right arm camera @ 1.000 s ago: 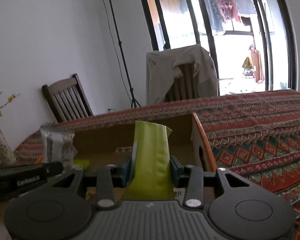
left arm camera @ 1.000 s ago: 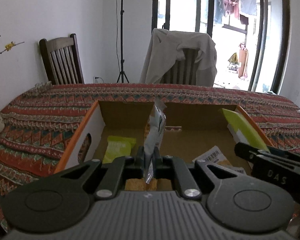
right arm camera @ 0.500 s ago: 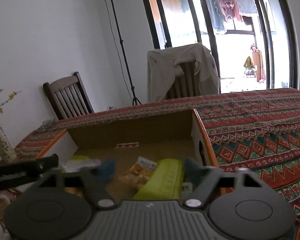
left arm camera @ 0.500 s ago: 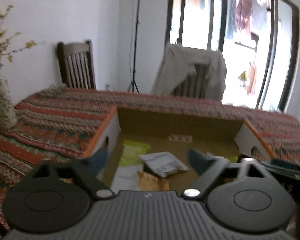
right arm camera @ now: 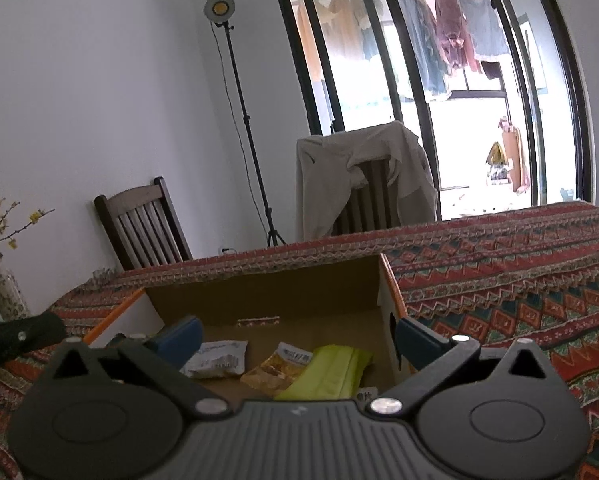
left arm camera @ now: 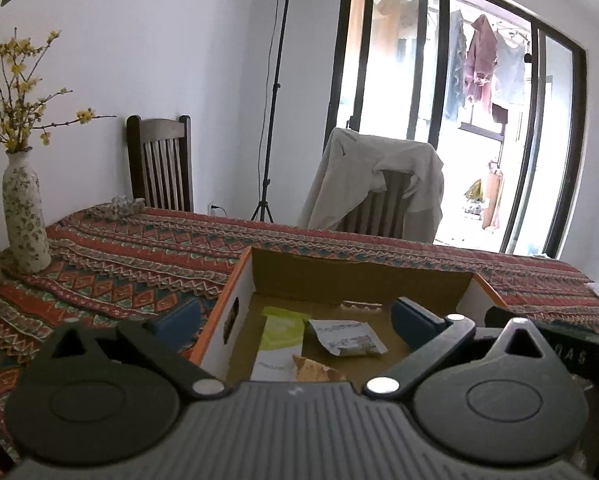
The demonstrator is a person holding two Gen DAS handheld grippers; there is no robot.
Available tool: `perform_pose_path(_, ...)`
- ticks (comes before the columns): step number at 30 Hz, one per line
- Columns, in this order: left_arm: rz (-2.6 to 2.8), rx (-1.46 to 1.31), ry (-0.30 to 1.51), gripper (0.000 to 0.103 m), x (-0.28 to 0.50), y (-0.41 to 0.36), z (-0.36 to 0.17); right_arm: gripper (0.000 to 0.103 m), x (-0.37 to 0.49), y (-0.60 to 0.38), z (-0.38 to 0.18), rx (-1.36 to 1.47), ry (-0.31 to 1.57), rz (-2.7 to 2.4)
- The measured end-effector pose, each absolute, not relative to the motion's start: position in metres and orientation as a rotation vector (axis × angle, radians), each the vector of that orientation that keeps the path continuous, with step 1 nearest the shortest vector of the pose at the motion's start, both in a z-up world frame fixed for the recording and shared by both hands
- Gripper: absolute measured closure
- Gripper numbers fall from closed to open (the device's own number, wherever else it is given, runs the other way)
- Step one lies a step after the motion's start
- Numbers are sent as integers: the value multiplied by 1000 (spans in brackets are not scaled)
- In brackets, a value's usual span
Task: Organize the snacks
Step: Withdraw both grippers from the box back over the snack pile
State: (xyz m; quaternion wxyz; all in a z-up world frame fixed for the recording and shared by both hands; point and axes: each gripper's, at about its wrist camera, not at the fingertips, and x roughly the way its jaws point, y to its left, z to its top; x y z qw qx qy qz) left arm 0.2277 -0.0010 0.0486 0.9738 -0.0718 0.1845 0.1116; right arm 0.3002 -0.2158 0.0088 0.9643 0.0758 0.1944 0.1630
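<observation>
Left wrist view: left tool (left arm camera: 295, 318) spread wide, nothing between the pads. Hangs over the near left corner of the cardboard box (left arm camera: 359, 280) on the patterned worktop (left arm camera: 119, 272). Just ahead and below, on the box floor: pale green sachet (left arm camera: 281, 330), long axis running away from the tool, then white packet (left arm camera: 349, 336), tilted, then a brown packet (left arm camera: 315, 368) at the near edge.

Right wrist view: right tool (right arm camera: 297, 338) opening, gap bare. Below it, lime pouch (right arm camera: 331, 372) flat near the right wall, long axis slanting away to the right.

Probably both drops done. No loose snack seen outside the box, so neither hand judged nearer to a next one.
</observation>
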Motion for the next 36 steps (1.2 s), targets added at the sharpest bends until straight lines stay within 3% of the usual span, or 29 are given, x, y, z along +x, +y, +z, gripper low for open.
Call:
perform_pose_path(12,187,-159,346,0,177,12,51,0,231,-218,62,32,289,306)
perform_pose_path(36,244,-116,352,0,108,39,-12,0,143,-248,-24,11,365,260)
